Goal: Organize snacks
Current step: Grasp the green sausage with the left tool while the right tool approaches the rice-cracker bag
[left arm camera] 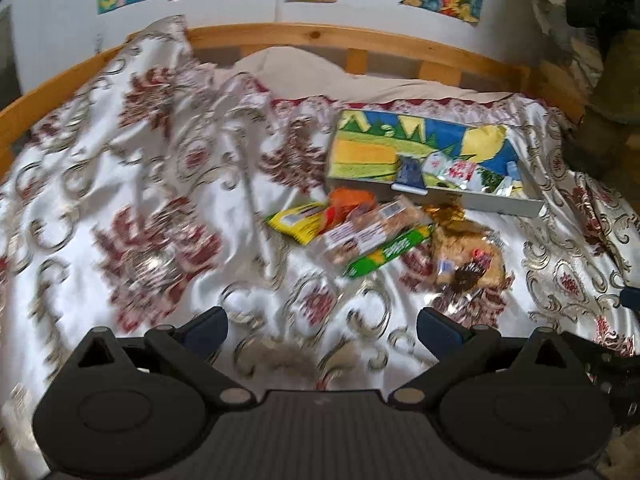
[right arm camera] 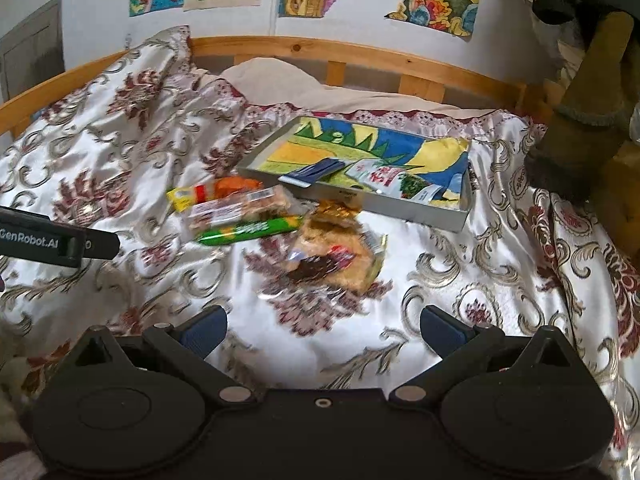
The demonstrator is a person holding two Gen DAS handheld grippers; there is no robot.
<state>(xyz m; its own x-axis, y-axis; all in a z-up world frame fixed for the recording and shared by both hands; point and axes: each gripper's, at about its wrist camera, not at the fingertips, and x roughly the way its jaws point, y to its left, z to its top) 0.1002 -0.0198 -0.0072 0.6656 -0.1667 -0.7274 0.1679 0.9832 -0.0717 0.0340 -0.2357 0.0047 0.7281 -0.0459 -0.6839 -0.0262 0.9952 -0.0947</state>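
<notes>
A shallow grey box with a colourful lining lies on the bed and holds a dark blue packet and white-red packets. In front of it lies a pile of snacks: a yellow packet, an orange packet, a clear biscuit pack, a green pack and a clear bag of pastries. My left gripper is open and empty, short of the pile. My right gripper is open and empty, just short of the pastry bag.
A white satin bedspread with red and grey patterns covers the bed. A wooden rail runs behind it, with drawings on the wall above. The left gripper's body shows at the left edge of the right wrist view.
</notes>
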